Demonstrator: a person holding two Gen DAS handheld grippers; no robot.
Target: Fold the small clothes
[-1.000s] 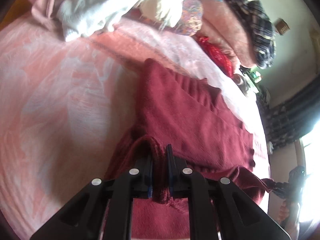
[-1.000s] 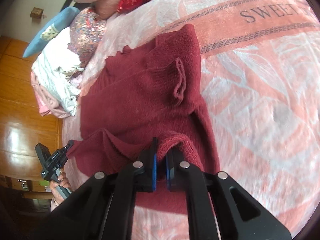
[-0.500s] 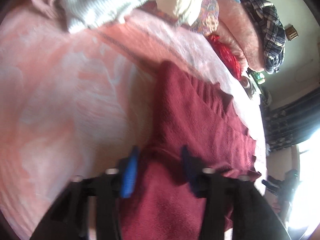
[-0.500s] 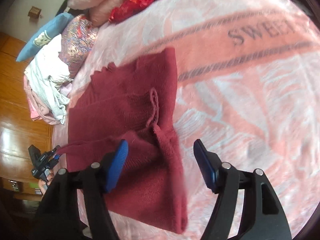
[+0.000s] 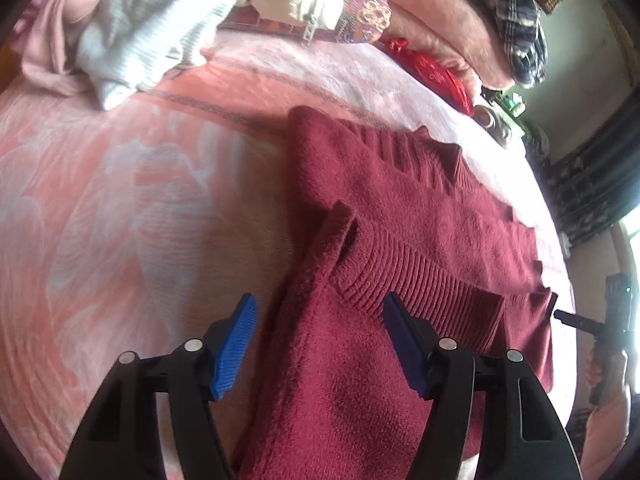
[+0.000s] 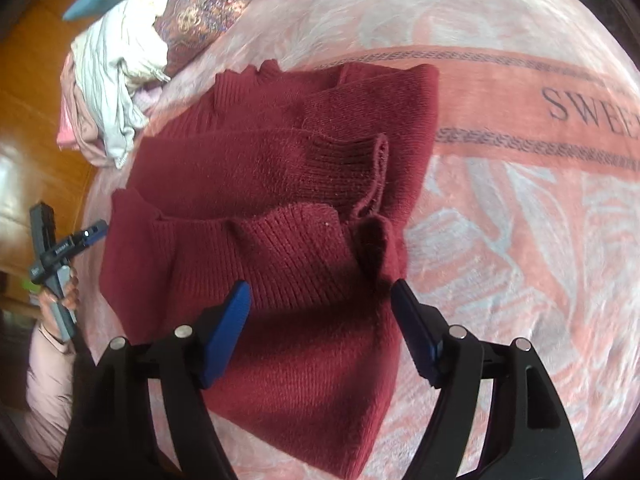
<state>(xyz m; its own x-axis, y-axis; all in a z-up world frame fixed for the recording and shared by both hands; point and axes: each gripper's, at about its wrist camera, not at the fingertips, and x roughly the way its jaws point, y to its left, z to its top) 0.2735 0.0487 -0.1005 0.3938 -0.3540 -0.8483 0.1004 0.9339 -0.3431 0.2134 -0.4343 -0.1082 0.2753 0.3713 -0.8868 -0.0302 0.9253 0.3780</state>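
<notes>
A dark red knitted sweater (image 5: 400, 216) lies partly folded on a pink blanket (image 5: 140, 200) patterned with pale leaves; in the right wrist view the same sweater (image 6: 280, 200) shows a sleeve laid across its body, the ribbed cuff (image 6: 348, 168) resting near the garment's right edge, and the blanket (image 6: 520, 220) carries a salmon band with the letters "SWEE". The left gripper (image 5: 320, 340) has just been opening and now stands wide, its blue pads (image 5: 236, 344) apart above the near fold of the sweater, with knit showing between them but not pinched. The right gripper (image 6: 320, 328) has likewise just been opening and stands wide over the lower ribbed part of the sweater, pads clear of the cloth. At the far edge of the bed sits a heap of pale clothes (image 6: 116, 80) beside a patterned cushion (image 6: 200, 16) and a shiny red packet (image 5: 436, 72). A checked garment (image 5: 516, 28) tops a pink pillow (image 5: 436, 20).
</notes>
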